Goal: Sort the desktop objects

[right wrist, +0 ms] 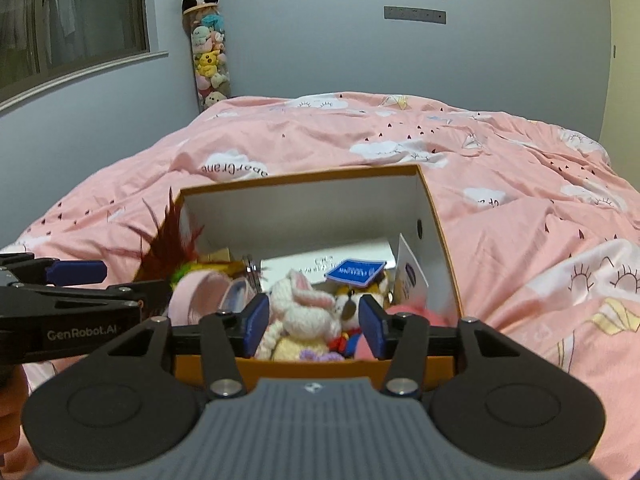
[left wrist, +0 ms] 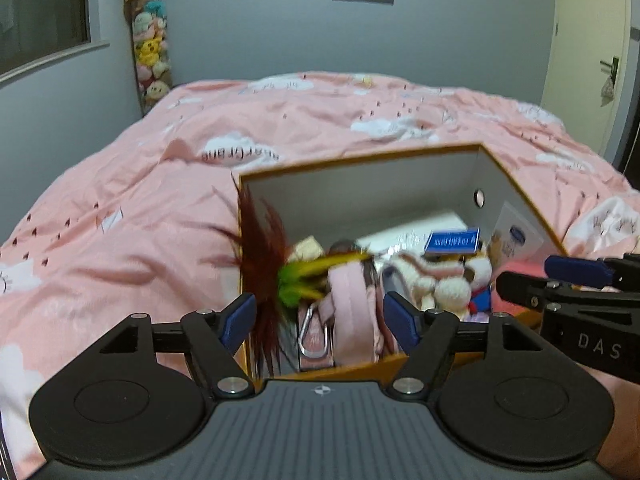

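An orange cardboard box [left wrist: 360, 160] with white inner walls sits on the pink bed; it also shows in the right wrist view [right wrist: 304, 180]. Inside lie a red, green and yellow feather toy [left wrist: 272, 256], a pink strap with a carabiner [left wrist: 352, 304], a white knitted bunny [right wrist: 308, 304], a small plush dog with a blue card [right wrist: 356, 274] and a pink plush [left wrist: 520, 276]. My left gripper [left wrist: 320, 320] is open and empty over the box's near left part. My right gripper [right wrist: 312, 324] is open and empty over the bunny and dog.
The box rests on a rumpled pink duvet [right wrist: 520, 240] with cloud prints. A tall tube of plush toys [right wrist: 208, 52] topped by a panda stands in the far corner. A window [right wrist: 72, 20] is on the left wall, a door [left wrist: 588, 60] on the right.
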Available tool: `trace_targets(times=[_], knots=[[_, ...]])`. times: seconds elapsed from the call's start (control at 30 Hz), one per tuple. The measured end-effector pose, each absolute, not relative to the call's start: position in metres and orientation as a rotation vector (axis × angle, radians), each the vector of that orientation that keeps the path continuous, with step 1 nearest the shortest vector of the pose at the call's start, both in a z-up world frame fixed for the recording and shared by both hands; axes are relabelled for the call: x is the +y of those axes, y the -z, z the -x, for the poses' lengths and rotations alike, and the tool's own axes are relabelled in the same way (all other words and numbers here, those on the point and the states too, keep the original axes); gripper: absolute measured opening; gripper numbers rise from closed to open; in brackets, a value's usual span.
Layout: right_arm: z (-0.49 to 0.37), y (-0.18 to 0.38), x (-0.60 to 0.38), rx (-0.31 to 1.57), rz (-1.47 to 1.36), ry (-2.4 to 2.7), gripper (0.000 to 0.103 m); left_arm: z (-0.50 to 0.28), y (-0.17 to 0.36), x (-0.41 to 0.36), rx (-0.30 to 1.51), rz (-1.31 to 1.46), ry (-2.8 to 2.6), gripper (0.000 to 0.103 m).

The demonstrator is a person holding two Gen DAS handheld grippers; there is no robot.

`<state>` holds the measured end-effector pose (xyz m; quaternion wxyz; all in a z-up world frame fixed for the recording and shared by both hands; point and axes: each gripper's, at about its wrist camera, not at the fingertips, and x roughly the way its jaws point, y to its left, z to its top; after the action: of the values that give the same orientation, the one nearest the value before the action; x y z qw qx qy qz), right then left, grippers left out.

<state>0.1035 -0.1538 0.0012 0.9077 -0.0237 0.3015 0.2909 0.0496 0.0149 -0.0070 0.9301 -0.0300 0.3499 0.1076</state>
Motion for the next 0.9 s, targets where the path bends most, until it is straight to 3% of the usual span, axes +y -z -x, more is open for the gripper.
trace_targets(times=[0.57, 0.9], knots=[[-0.089, 0.033, -0.138, 0.559, 0.181, -0.551, 0.07, -0.047, 0.035, 0.015, 0.77, 0.087, -0.233, 0.089], [-0.088, 0.037, -0.137, 0.542, 0.178, -0.55, 0.074, -0.048, 0.038, 0.014, 0.765, 0.082, -0.254, 0.089]])
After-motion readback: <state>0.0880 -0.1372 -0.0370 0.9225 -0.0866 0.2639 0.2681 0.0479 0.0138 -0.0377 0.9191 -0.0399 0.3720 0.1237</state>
